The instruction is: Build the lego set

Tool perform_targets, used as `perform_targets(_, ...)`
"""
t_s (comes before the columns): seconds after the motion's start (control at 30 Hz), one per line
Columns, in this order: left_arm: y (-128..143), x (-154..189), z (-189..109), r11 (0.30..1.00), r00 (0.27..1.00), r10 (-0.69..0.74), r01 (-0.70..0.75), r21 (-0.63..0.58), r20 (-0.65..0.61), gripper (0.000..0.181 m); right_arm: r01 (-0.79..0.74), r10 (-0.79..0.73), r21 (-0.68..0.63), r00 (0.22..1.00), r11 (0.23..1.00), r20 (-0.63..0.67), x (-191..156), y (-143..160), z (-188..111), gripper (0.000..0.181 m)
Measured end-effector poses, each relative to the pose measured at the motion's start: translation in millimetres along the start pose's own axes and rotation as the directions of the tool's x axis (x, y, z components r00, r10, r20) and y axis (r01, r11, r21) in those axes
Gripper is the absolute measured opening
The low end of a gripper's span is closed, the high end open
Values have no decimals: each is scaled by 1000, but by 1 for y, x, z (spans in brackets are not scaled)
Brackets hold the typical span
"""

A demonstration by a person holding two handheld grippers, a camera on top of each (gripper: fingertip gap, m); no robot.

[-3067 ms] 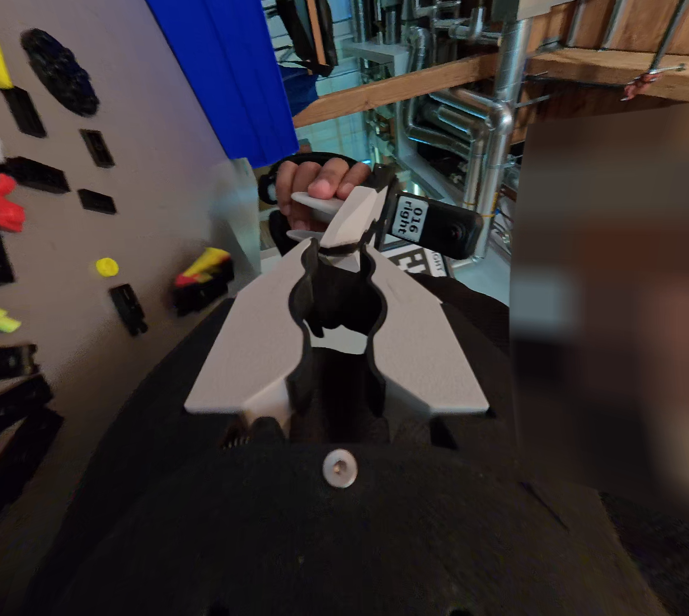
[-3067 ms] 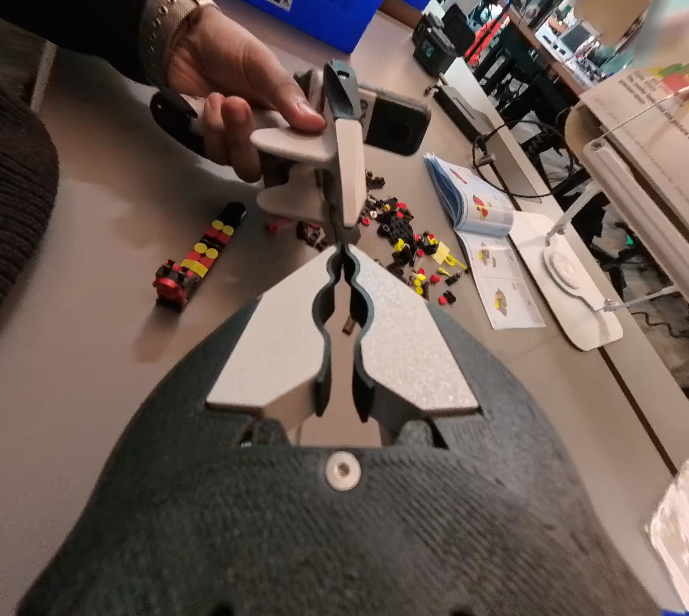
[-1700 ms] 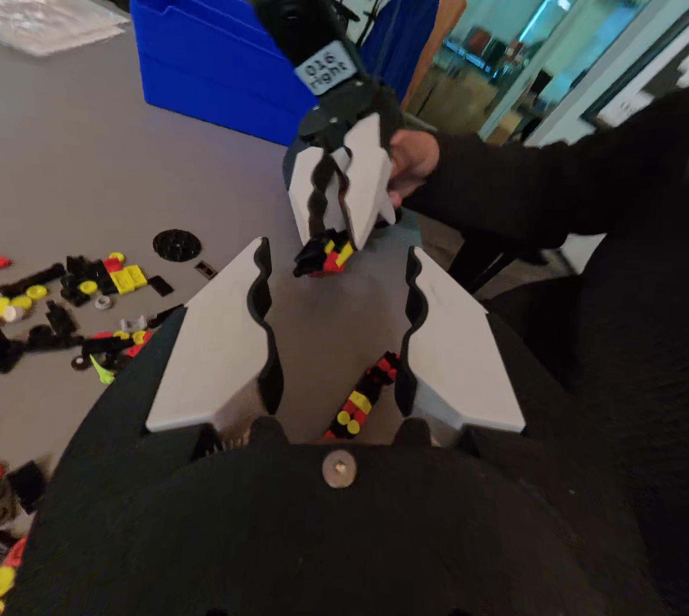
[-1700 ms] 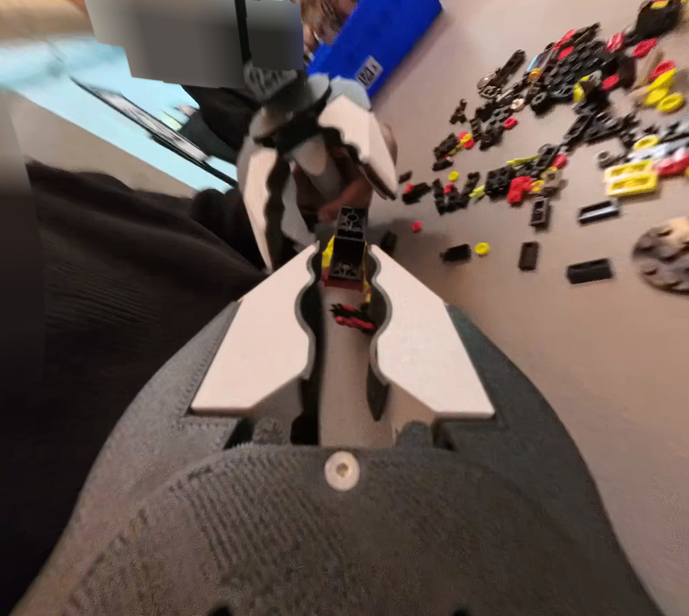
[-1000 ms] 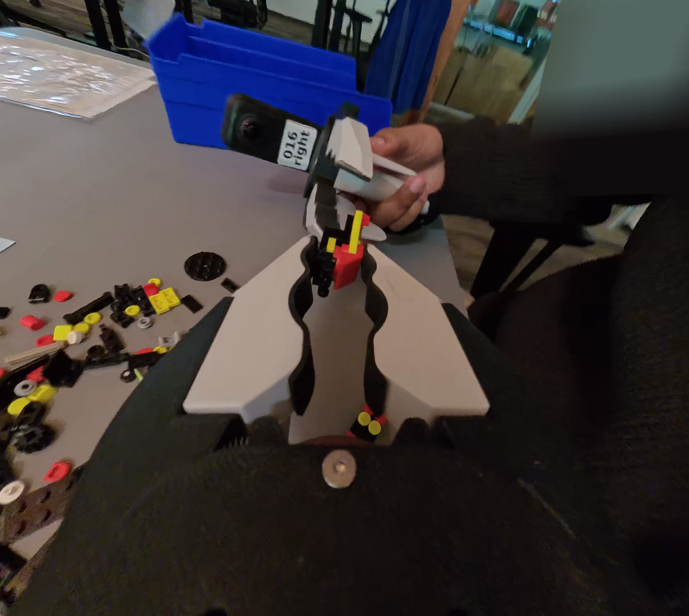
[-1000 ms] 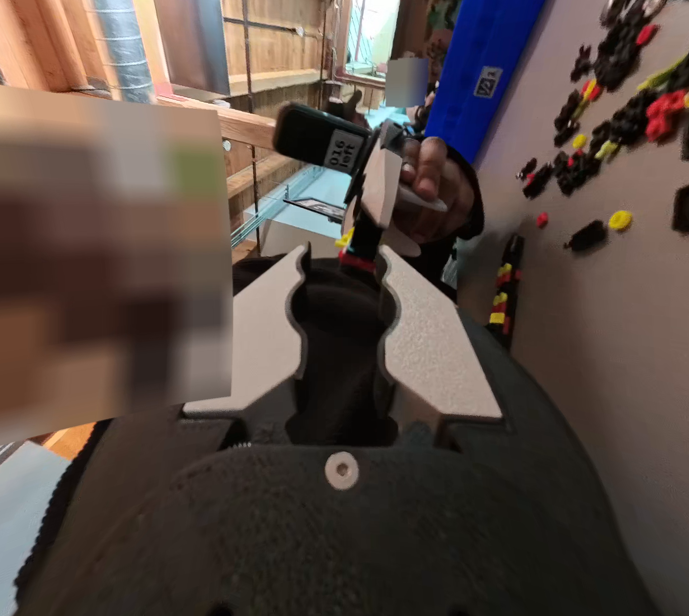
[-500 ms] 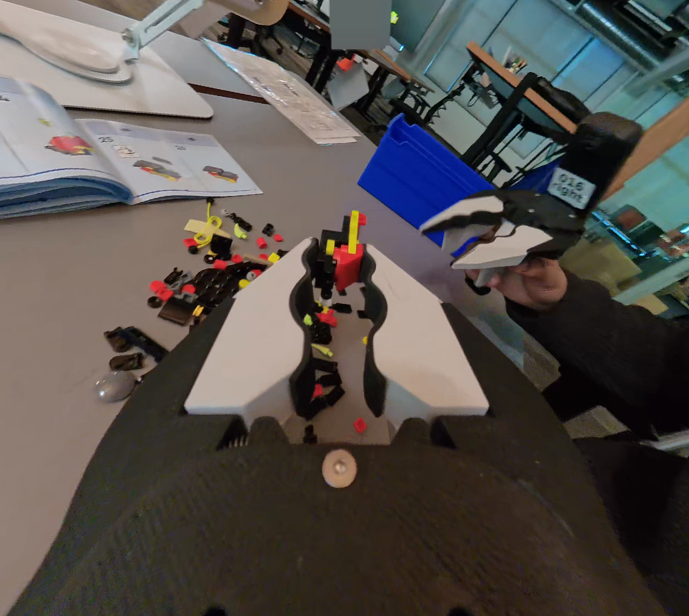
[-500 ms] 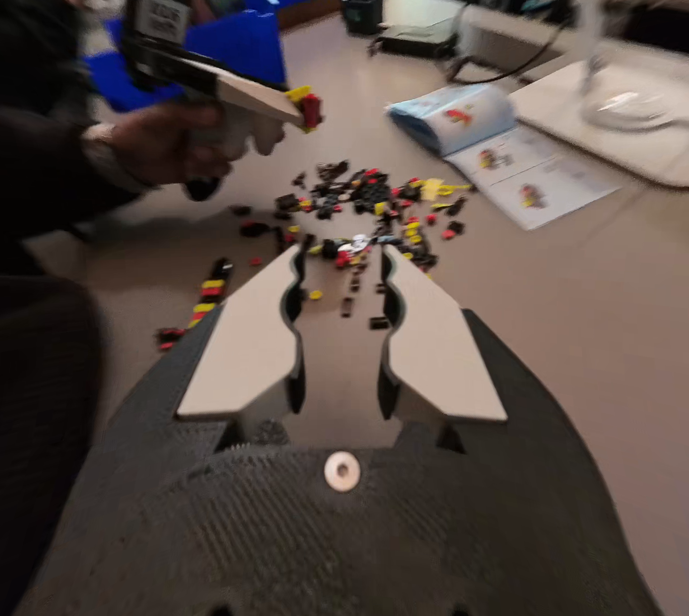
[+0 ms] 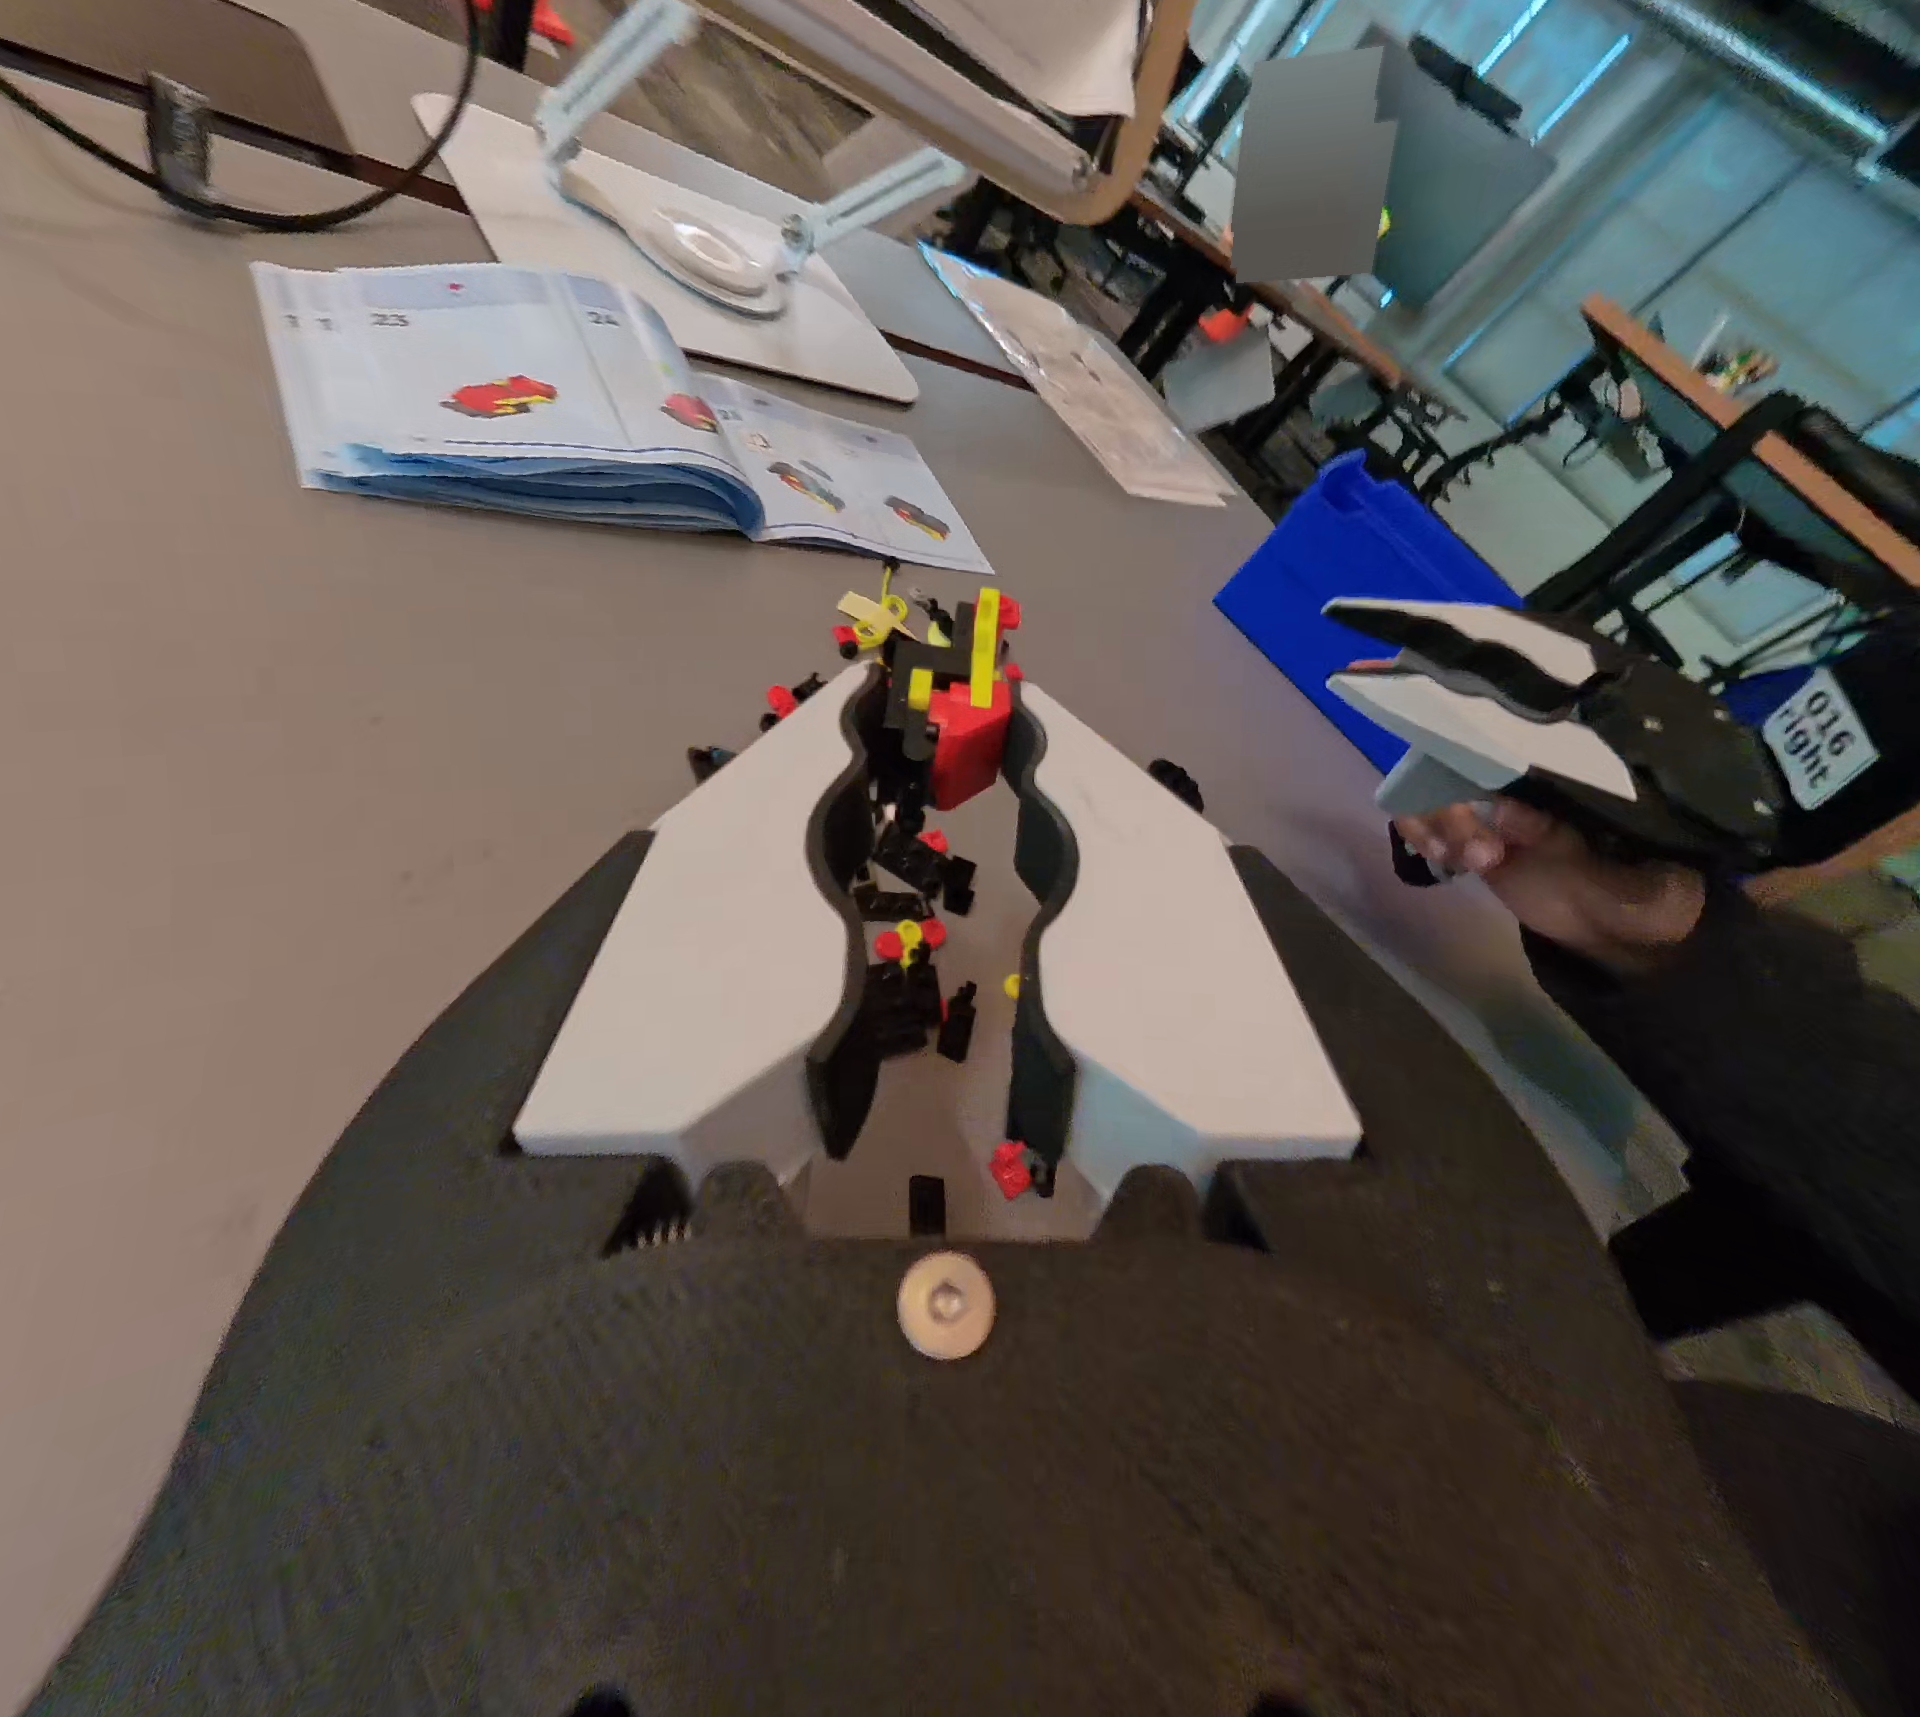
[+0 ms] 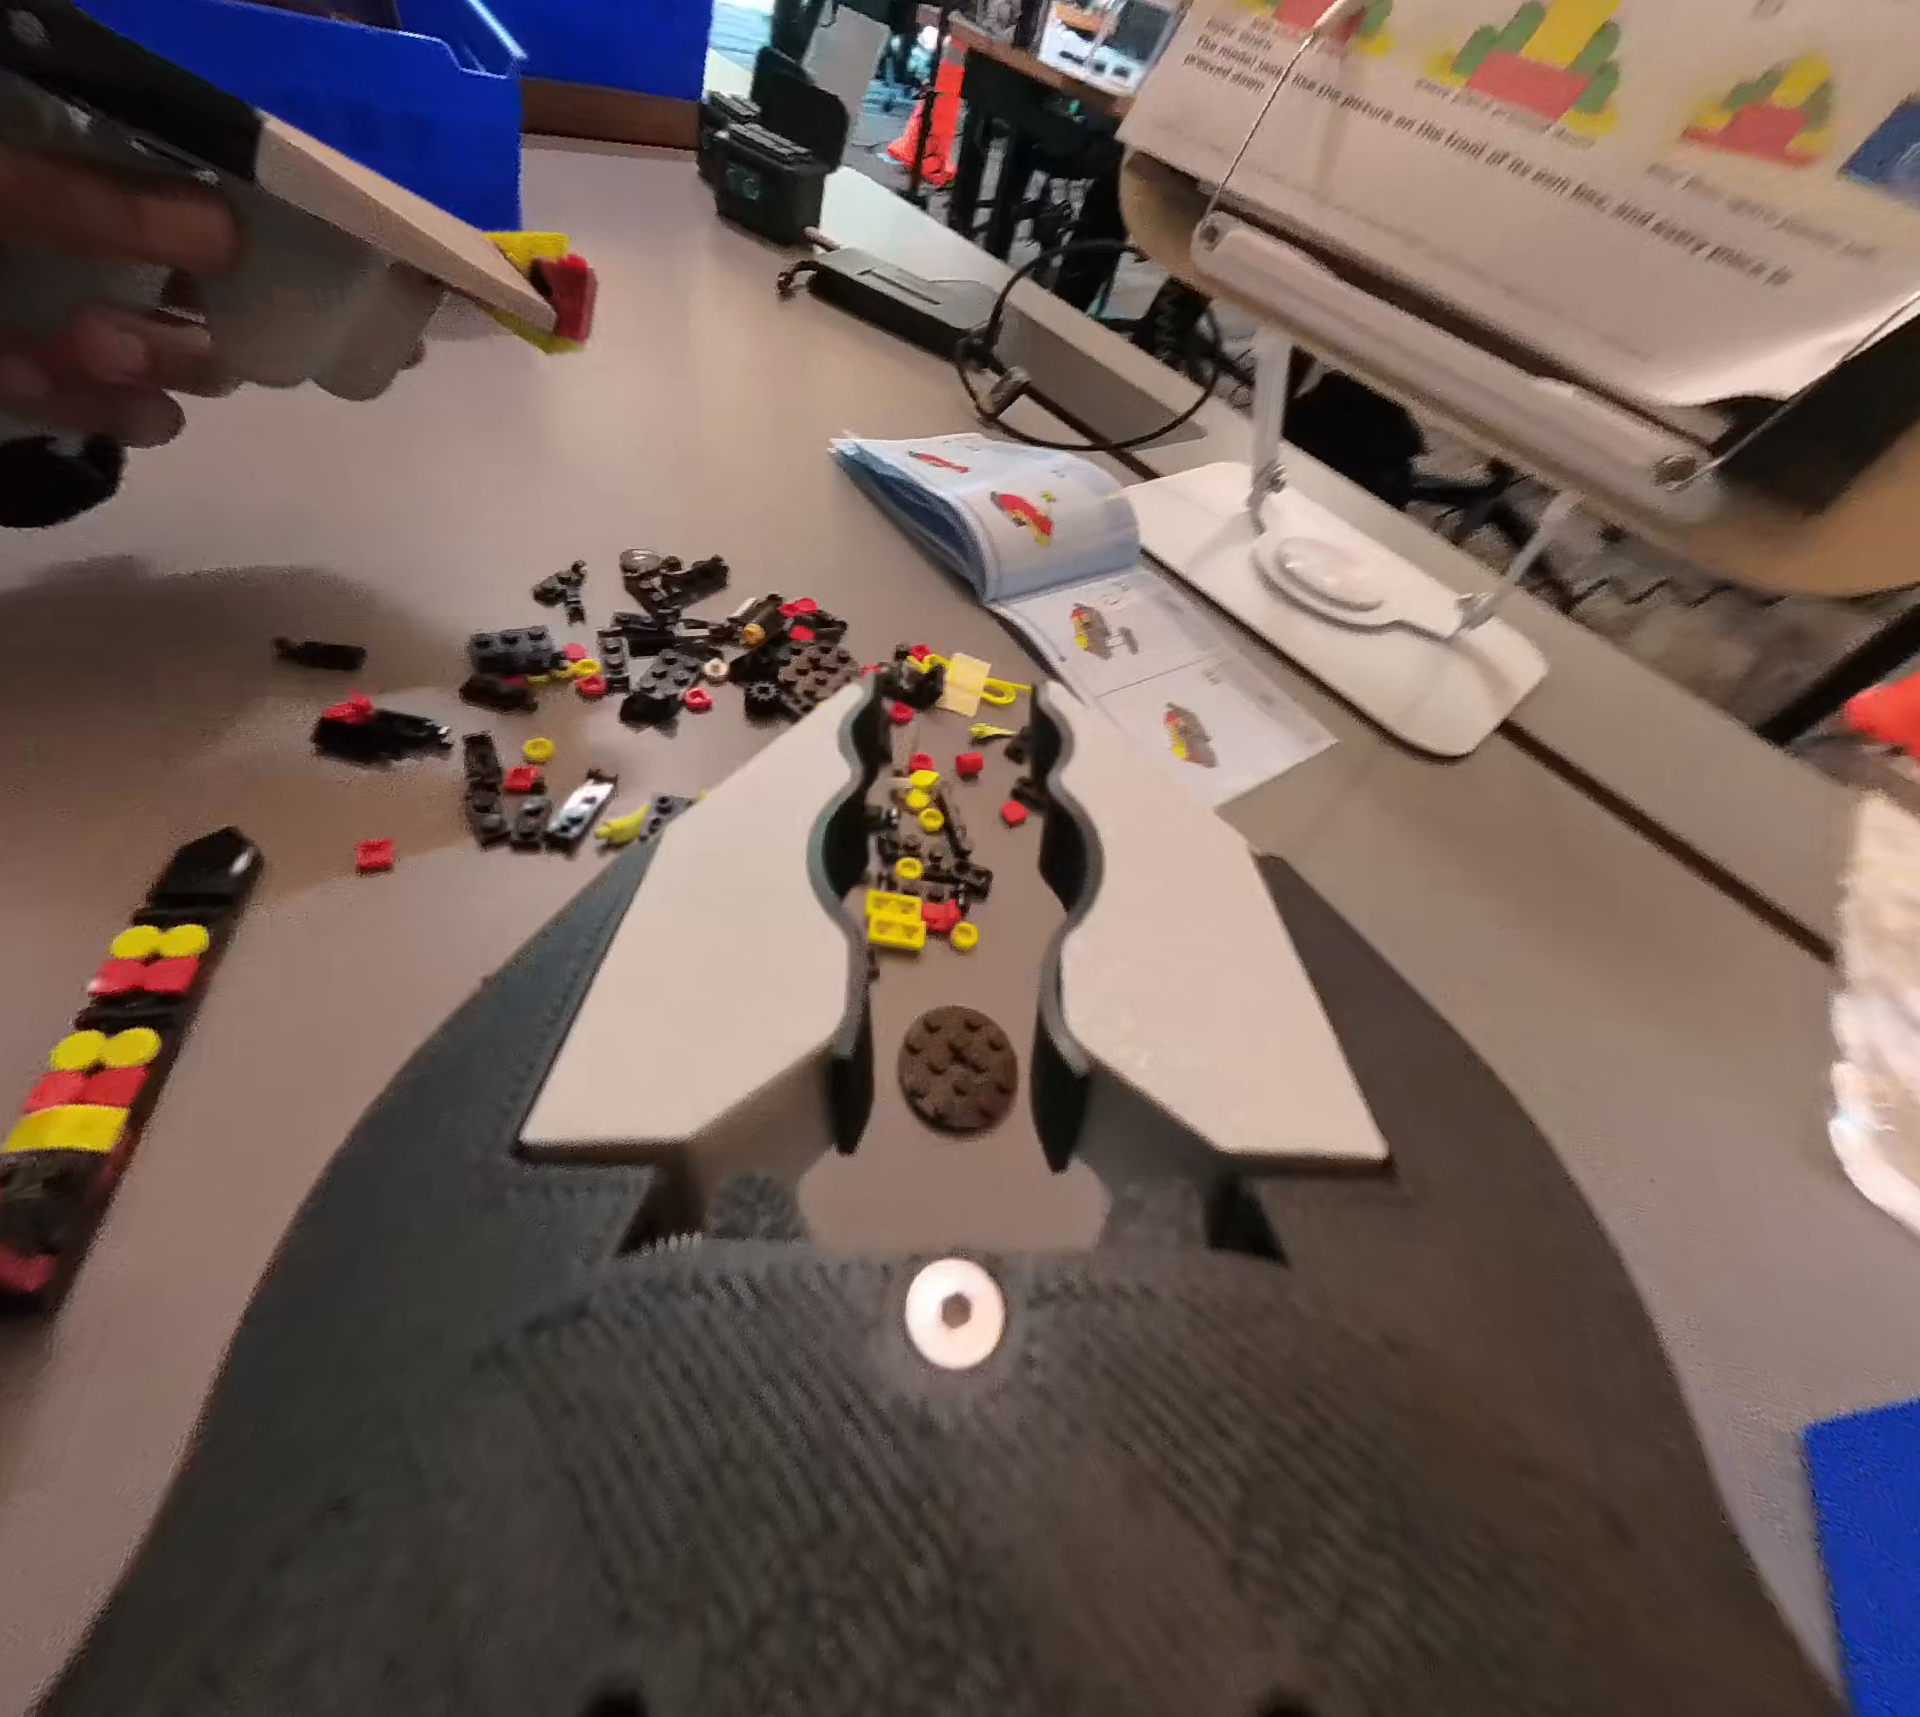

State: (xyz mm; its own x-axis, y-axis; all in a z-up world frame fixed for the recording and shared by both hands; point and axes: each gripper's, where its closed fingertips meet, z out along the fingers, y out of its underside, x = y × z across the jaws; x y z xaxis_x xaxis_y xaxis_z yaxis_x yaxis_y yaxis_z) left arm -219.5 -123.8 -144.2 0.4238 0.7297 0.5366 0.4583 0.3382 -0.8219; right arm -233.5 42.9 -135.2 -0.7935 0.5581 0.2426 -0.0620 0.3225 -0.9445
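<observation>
My left gripper (image 9: 935, 696) is shut on a small red, black and yellow lego assembly (image 9: 961, 722) and holds it above the grey table. In the right wrist view it shows at the upper left with the assembly (image 10: 561, 291) at its tips. My right gripper (image 10: 956, 701) is open and empty, low over the pile of loose black, red and yellow pieces (image 10: 707, 659). In the left wrist view it shows to the right (image 9: 1351, 649), apart from the left gripper. A long black strip build with yellow and red studs (image 10: 114, 1044) lies at the left.
An open instruction booklet (image 10: 997, 514) lies beyond the pile, next to a white stand base (image 10: 1351, 607) that carries a tilted board. A black round plate (image 10: 958, 1067) lies between my right fingers. Blue bins (image 10: 436, 67) stand far left, a crinkled plastic bag (image 10: 1881, 992) at the right edge. There is about 15 centimetres between the tips of the two grippers.
My right gripper let go of the assembly after my left gripper shut on it, then pulled away and dropped over the pile. In the last half second both views swung slightly.
</observation>
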Motion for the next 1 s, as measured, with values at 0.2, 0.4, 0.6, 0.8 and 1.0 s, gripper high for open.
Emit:
perform_targets(0.2,5,2,1,1000,1000,15,-15,-16,3,19,-62,64,-151,998,987,9,17,35,6,0)
perform_targets(0.4,8,7,6,1000,1000,-8,7,-25,-26,19,-218,248,-274,966,937,77,9,61,11,12)
perform_targets(0.6,7,6,6,998,998,-54,54,-17,-40,19,-242,290,-293,948,925,134,-2,62,17,13)
perform_targets(0.8,7,2,6,998,998,-62,62,-16,-30,19,-148,215,-288,952,946,216,-17,56,27,0)
perform_targets(1.0,14,3,11,995,994,-97,95,-42,-43,19,-148,192,-252,968,956,159,-3,49,41,7)
